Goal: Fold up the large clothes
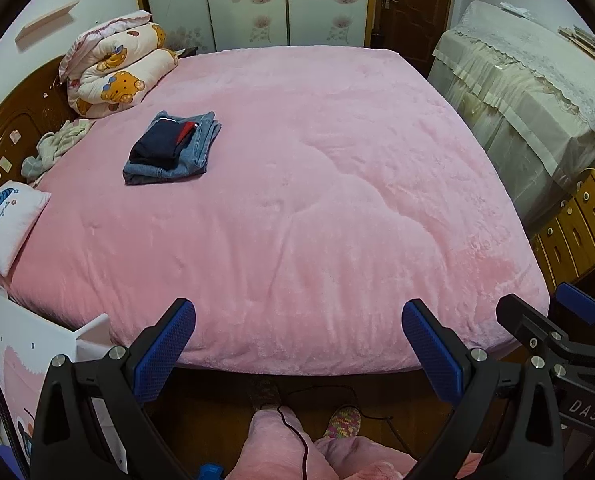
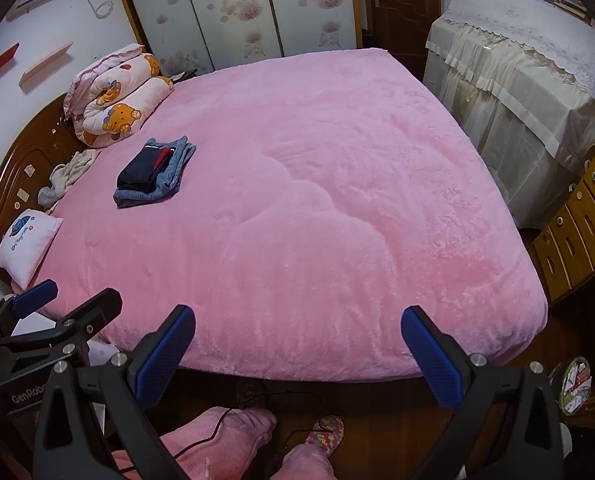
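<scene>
Down at 6 o'clock: pink-trousered legs [image 1: 281, 444] and a knitted slipper [image 1: 342, 422] on the wood floor, black cable [image 1: 297, 432] trailing across. Left gripper [image 1: 297, 344] spread wide, nothing between the blue pads [image 1: 165, 350]. Same for the right gripper [image 2: 297, 346], gaping and holding nothing, parked just beside the left one at the bed's near edge. Pink fleece bed [image 1: 317, 200] filling the middle. Folded clothes [image 1: 173, 148] stacked at about 10 o'clock, navy piece on top of jeans, well apart from both grippers. White pillow [image 1: 7, 228] at 9. Crumpled grey garment [image 1: 53, 148] beside the headboard [image 1: 13, 128]. Rolled bear quilt [image 1: 117, 68] at 11. Wardrobe [image 1: 257, 0] at 12, covered table [image 1: 529, 76] at 2.
</scene>
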`<act>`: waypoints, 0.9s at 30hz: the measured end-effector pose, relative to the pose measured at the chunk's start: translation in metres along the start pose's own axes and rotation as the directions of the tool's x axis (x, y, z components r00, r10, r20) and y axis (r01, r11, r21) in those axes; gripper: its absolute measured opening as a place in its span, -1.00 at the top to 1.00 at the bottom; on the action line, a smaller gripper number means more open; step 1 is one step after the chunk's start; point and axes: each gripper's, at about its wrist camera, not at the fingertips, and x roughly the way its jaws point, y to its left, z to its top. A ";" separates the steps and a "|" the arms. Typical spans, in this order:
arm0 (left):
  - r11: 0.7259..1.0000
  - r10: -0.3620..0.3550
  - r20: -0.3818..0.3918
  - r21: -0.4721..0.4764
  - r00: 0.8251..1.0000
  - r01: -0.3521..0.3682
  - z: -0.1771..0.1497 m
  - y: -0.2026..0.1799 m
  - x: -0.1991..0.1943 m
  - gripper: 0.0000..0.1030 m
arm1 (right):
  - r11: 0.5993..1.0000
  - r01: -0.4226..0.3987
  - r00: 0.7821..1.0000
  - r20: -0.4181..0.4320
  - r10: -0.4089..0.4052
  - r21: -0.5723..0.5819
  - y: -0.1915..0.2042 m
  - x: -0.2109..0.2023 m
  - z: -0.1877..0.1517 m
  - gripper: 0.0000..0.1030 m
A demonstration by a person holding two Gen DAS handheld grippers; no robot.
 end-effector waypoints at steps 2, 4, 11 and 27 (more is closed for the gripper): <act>1.000 -0.004 0.000 -0.002 1.000 0.004 0.000 0.001 0.000 -0.98 | 1.000 -0.001 1.000 -0.002 0.001 0.006 -0.001 0.001 0.001 -1.00; 1.000 -0.001 0.001 -0.002 1.000 0.001 0.000 0.001 -0.001 -0.98 | 1.000 0.000 1.000 -0.005 0.000 0.009 -0.002 0.002 0.001 -1.00; 1.000 0.000 0.006 0.002 1.000 0.000 -0.001 0.003 -0.001 -0.98 | 1.000 0.004 1.000 -0.002 -0.004 0.006 -0.003 0.002 0.002 -1.00; 1.000 0.016 0.016 0.002 1.000 -0.016 -0.003 -0.002 -0.004 -0.98 | 1.000 0.005 1.000 -0.001 -0.005 0.007 -0.002 0.002 0.000 -1.00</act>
